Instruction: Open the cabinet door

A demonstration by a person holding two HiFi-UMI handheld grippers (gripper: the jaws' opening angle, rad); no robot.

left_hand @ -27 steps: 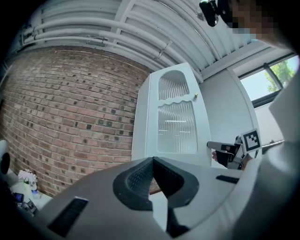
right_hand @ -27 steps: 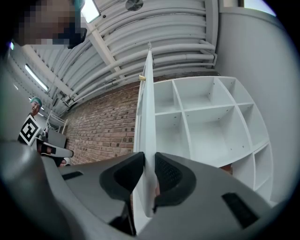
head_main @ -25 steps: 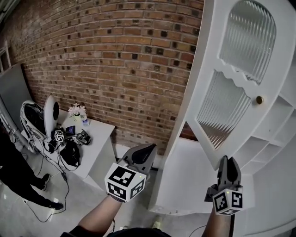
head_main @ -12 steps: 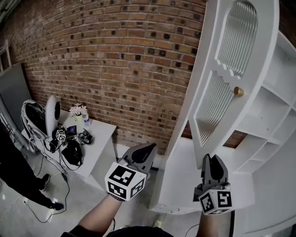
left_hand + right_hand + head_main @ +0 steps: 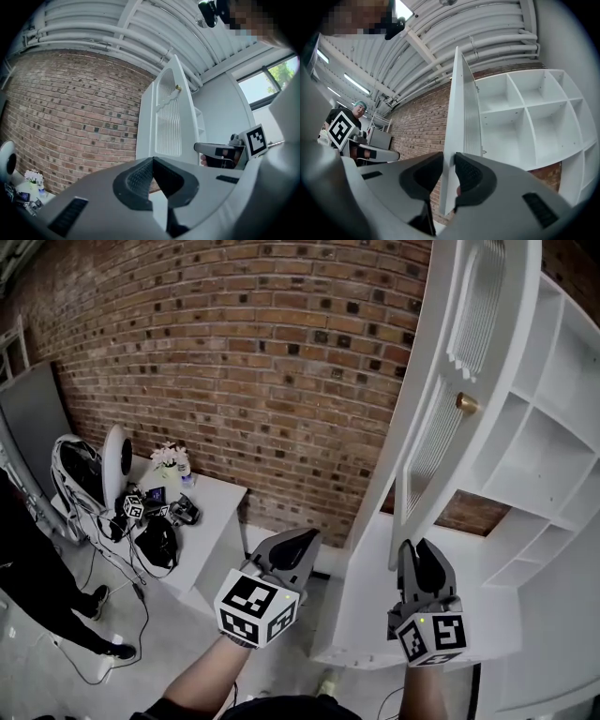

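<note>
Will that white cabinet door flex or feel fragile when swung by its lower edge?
It probably swings stiffly as one piece: the door is a thick framed panel. Its ribbed panes look like glass, so they are likely fragile if banged.

Brick wall (image 5: 234,352); cluttered white table (image 5: 216,498); flowers (image 5: 170,456); person's legs (image 5: 28,577).

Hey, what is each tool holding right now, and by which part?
Right tool grips the cabinet door by its lower edge, jaws starting to open; left tool holds nothing.
</note>
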